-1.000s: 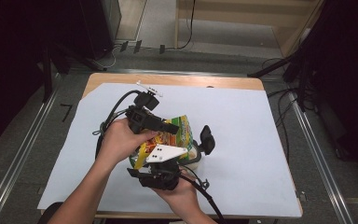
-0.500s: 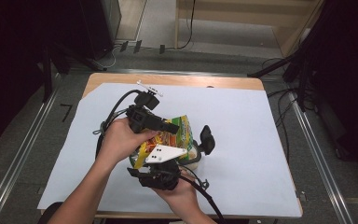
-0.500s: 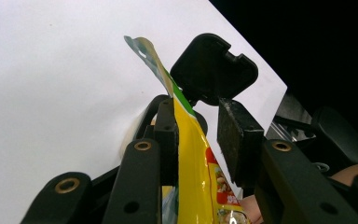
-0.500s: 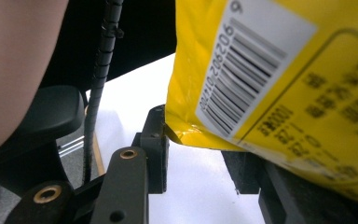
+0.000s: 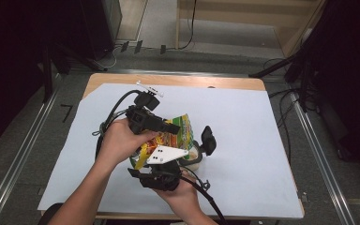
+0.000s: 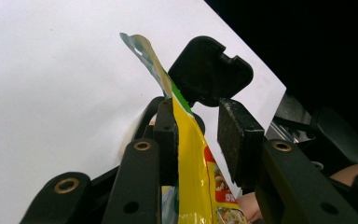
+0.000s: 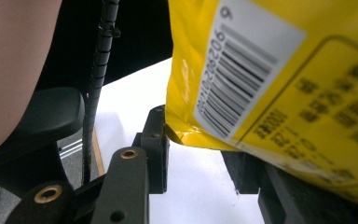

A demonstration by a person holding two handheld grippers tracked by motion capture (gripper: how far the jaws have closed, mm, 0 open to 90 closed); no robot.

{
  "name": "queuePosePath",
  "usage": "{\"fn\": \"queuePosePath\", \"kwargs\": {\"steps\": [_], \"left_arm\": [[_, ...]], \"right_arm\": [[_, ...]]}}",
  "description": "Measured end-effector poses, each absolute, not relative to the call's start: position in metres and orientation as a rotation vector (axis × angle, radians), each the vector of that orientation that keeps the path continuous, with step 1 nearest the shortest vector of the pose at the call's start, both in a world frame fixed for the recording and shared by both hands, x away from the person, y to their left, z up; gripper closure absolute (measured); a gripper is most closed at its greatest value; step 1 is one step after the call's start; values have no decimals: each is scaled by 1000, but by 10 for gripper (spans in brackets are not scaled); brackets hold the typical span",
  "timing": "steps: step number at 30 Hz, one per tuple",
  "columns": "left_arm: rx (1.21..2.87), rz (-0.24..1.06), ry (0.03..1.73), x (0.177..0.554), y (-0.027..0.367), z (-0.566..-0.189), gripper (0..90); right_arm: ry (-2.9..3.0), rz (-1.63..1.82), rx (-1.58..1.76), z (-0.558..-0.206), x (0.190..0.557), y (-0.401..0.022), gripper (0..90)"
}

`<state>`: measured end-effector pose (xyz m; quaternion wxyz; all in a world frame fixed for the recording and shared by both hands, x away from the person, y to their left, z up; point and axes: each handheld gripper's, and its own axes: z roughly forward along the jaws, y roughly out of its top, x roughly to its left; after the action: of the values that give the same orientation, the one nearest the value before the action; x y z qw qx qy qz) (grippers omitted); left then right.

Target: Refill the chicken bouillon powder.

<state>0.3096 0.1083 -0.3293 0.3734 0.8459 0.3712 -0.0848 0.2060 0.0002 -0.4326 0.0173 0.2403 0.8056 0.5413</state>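
A yellow and green snack bag (image 5: 183, 125) is held up over the white-covered table (image 5: 248, 117), between my two grippers. My left gripper (image 5: 174, 127) reaches in from the left. In the left gripper view the bag's top edge (image 6: 191, 154) stands between its jaws, against the left pad (image 6: 165, 140), with a gap to the right pad (image 6: 237, 140), so the left gripper (image 6: 198, 140) is open. My right gripper (image 5: 190, 147) comes up from below. The bag's barcoded back (image 7: 270, 70) lies across the tips of my right gripper (image 7: 200, 158); white paper shows between its pads.
The right gripper's black jaw tip (image 6: 209, 70) stands just behind the bag. A pale round thing (image 5: 196, 158) sits under the bag; I cannot tell what it is. Black cables (image 5: 117, 105) loop left of the hands. Metal rails (image 5: 23, 150) run along both table sides.
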Motion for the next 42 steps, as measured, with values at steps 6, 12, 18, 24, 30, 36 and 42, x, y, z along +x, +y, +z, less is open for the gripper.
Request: {"fn": "queuePosePath", "kwargs": {"steps": [6,12,18,24,30,36,42], "left_arm": [[2166,-202,949,309,108,-328,699],[2159,-194,949,309,109,-330,700],[2155,-180,949,307,112,-328,698],[2150,-186,956,308,112,-330,700],[2146,-161,950,310,110,-331,701],[2122,-165,957,313,113,-335,703],[2121,-182,975,317,113,-336,704]], "right_arm": [[2499,1676,745,-433,207,0,652],[2510,1675,746,-434,209,1,652],[2503,1662,720,-433,208,3,652],[2510,1662,719,-433,208,3,652],[2516,1656,731,-434,211,1,652],[2535,1645,751,-434,215,1,651],[2551,1642,761,-433,217,2,651]]}}
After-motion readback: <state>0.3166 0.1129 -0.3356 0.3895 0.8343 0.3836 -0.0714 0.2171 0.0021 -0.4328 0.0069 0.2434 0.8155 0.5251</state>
